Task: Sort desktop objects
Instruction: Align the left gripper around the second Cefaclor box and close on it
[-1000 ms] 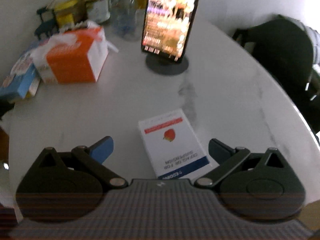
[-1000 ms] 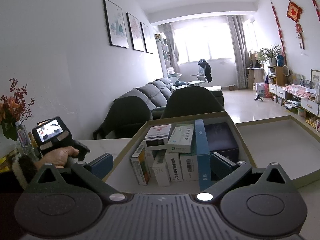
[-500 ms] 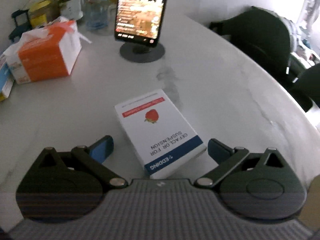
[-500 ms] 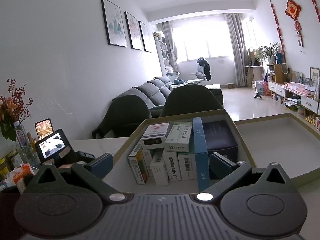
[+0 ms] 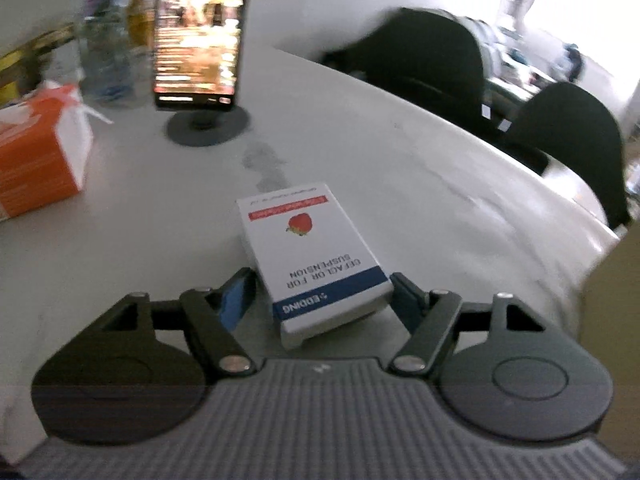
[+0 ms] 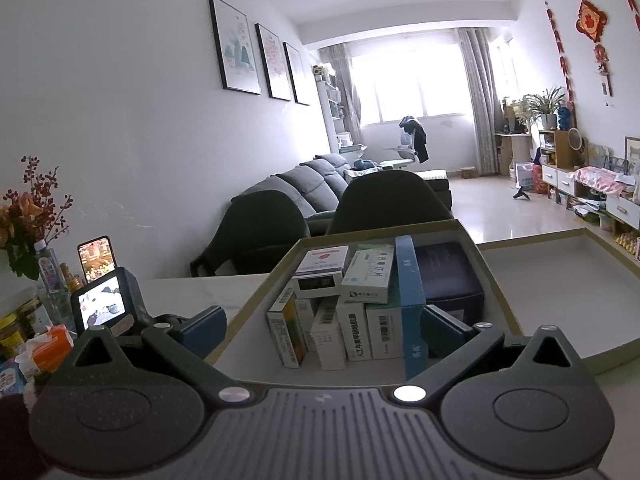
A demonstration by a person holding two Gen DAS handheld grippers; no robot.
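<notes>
**Medicine box between the left fingers, tray of sorted boxes waiting at right**

The left gripper has its two fingers on either side of a white medicine box that lies flat on the pale worktop, printed face up with a strawberry picture and a blue band at the near end. The fingers look to be touching or just short of the box's near corners; whether they are pinching it firmly I cannot tell, and the box seems to rest on the worktop rather than hang in the air. The near short end sits between the fingers, which suits a grasp across the box's width.

The right gripper is spread and holds nothing. It hovers over the near edge of a shallow cardboard tray, where several medicine boxes stand packed together on end beside a tall blue box, with two more laid across their tops. That packing suggests the tray is the place for such boxes, and the white box on the worktop probably belongs there too.

Farther back on the worktop stand a phone on a round stand, an orange tissue pack and a clear bottle, all well apart from the white box.
</notes>
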